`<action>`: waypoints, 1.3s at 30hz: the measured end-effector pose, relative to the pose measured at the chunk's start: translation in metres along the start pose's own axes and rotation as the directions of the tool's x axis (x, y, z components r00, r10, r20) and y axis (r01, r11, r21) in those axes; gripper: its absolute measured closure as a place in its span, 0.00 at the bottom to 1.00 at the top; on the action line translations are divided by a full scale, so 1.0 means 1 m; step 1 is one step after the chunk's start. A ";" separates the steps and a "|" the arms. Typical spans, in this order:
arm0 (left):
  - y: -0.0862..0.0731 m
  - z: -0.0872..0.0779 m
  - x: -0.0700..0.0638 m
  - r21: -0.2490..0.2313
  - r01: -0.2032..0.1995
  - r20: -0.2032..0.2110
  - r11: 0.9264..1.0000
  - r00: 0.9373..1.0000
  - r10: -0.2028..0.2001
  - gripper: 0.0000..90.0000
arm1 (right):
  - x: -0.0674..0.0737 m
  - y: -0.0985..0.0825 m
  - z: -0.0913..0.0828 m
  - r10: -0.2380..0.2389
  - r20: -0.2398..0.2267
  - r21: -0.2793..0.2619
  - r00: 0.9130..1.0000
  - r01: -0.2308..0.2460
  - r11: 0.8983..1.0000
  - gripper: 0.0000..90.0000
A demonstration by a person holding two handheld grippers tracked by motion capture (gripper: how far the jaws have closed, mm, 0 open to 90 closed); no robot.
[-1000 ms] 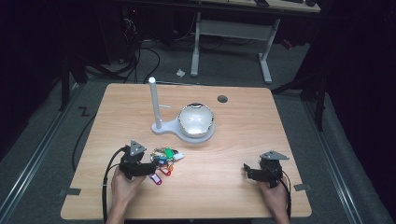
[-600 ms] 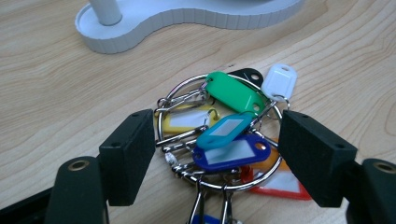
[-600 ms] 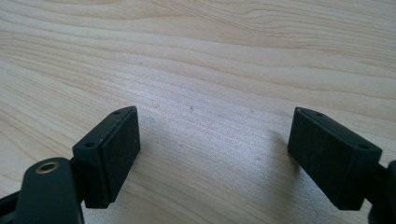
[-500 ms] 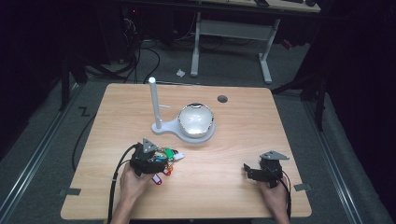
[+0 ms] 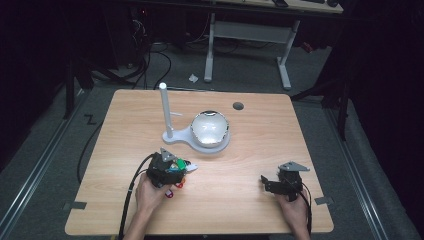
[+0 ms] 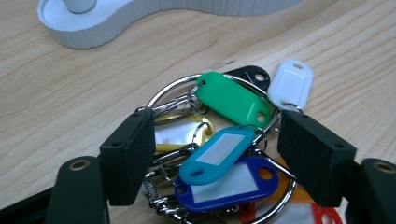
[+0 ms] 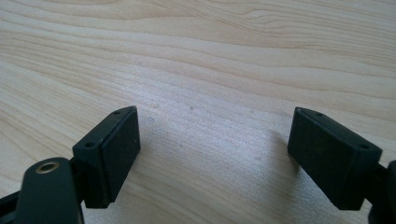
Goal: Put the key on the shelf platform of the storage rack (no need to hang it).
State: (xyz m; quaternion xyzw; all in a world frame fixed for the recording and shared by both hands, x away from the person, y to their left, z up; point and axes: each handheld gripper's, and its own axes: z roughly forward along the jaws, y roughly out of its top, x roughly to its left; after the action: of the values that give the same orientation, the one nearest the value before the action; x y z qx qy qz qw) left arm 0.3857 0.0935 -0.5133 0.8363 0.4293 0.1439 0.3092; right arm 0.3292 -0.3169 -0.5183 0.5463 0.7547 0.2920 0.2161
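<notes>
A bunch of coloured key tags (image 6: 219, 154) on metal rings lies on the wooden table (image 5: 260, 150). Among them are a green tag (image 6: 232, 99), a white tag (image 6: 290, 85), a teal one and a blue one. My left gripper (image 6: 217, 135) is open, its jaws standing on either side of the bunch without touching it. From above, the left gripper (image 5: 176, 170) covers most of the key tags (image 5: 186, 166). My right gripper (image 5: 266, 184) rests near the front right of the table. It is open over bare wood (image 7: 212, 135).
A white stand (image 5: 192, 137) carries a tall post (image 5: 163, 110) and a shiny dome (image 5: 210, 129) just beyond the keys. Its ribbed base (image 6: 140, 18) shows at the top of the left gripper view. A round hole (image 5: 238, 106) is near the table's far edge.
My left gripper has moved right and forward over the key tags, which now sit between its open jaws. The right gripper has stayed where it was.
</notes>
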 end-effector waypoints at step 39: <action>0.004 -0.024 0.016 -0.090 0.042 0.050 0.995 0.998 -0.038 0.94 | 0.000 0.000 0.000 0.000 0.000 0.000 1.000 0.000 1.000 0.19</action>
State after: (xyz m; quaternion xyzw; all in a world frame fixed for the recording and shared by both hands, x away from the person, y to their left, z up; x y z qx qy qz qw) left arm 0.3860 0.1139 -0.4926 0.8158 0.4314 0.1366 0.3601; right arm 0.3292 -0.3169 -0.5183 0.5463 0.7547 0.2920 0.2161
